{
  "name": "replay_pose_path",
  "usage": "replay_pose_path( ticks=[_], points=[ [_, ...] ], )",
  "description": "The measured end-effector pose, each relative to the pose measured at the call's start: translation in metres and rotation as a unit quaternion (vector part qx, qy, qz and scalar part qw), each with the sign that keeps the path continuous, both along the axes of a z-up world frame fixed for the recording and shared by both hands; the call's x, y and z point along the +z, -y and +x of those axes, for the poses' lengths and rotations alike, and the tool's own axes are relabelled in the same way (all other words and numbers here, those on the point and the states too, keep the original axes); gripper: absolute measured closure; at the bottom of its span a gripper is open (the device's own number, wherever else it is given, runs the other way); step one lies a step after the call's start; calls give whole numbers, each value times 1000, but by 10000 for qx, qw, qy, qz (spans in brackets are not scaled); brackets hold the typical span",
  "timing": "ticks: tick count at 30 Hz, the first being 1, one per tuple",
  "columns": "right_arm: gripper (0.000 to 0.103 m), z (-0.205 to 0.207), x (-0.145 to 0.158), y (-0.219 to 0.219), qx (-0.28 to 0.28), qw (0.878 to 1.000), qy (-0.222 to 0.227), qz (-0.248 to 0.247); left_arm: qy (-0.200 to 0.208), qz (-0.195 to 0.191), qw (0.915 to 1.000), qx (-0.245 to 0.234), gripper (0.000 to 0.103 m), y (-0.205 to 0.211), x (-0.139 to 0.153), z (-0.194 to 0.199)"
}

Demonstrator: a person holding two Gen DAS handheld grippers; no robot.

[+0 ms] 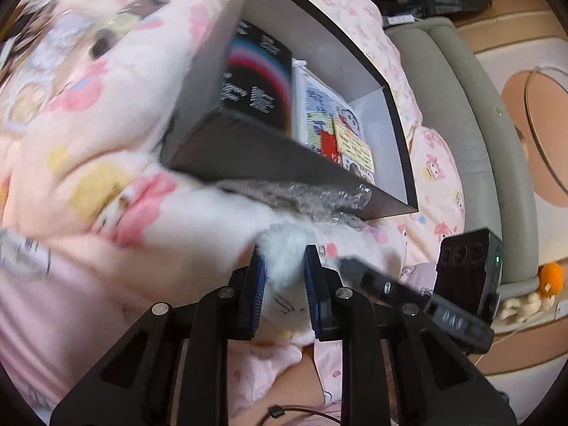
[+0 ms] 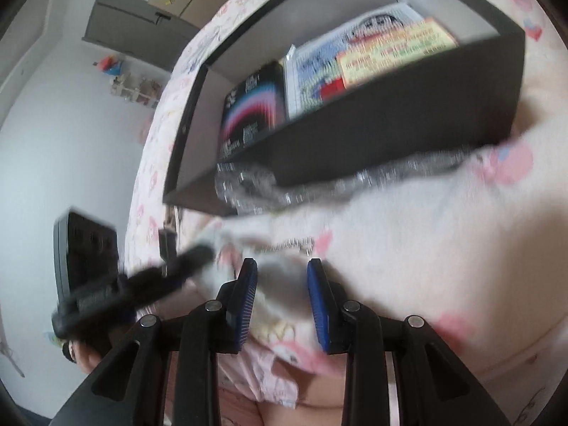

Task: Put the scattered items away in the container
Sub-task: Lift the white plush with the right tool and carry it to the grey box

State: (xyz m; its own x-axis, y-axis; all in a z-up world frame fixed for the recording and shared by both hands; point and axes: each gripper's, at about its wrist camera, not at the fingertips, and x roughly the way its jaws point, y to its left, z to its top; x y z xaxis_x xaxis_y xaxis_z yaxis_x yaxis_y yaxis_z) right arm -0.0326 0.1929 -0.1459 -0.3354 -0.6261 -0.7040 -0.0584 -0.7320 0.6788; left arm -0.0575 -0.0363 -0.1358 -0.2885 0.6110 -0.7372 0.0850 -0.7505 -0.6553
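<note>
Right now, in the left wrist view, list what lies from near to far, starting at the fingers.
Left gripper fingers → white plush toy → bubble wrap → black box's near wall → black packet and cartoon booklet inside.

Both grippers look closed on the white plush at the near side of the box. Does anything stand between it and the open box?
Yes. The box's dark near wall rises directly beyond the white plush, and crinkled bubble wrap lies along that wall's foot. Left gripper and right gripper both pinch the plush.
</note>
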Motion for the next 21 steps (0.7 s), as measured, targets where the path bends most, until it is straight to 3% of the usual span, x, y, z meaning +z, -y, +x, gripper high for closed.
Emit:
replay_pose_path(
  ticks=[4, 7, 11, 16, 21],
  points=[
    [77, 1, 3, 3, 9, 10000, 70, 56, -6, -471, 9985, 269, 79, 9, 4, 6],
    [72, 2, 4, 7, 78, 9998, 130, 87, -13, -179, 9997, 190, 79, 13, 3, 4],
    [72, 11, 3, 4, 195, 9996, 201, 54, -131, 103, 9999, -7, 56, 14, 1, -6],
    [72, 13, 6, 13, 261, 9990, 104, 336, -214, 84, 9995, -229, 55, 5, -2, -18],
    [72, 11, 5, 15, 272, 9987, 25, 432, 139, -32, 9991, -394, 55, -7, -14, -15]
  ],
)
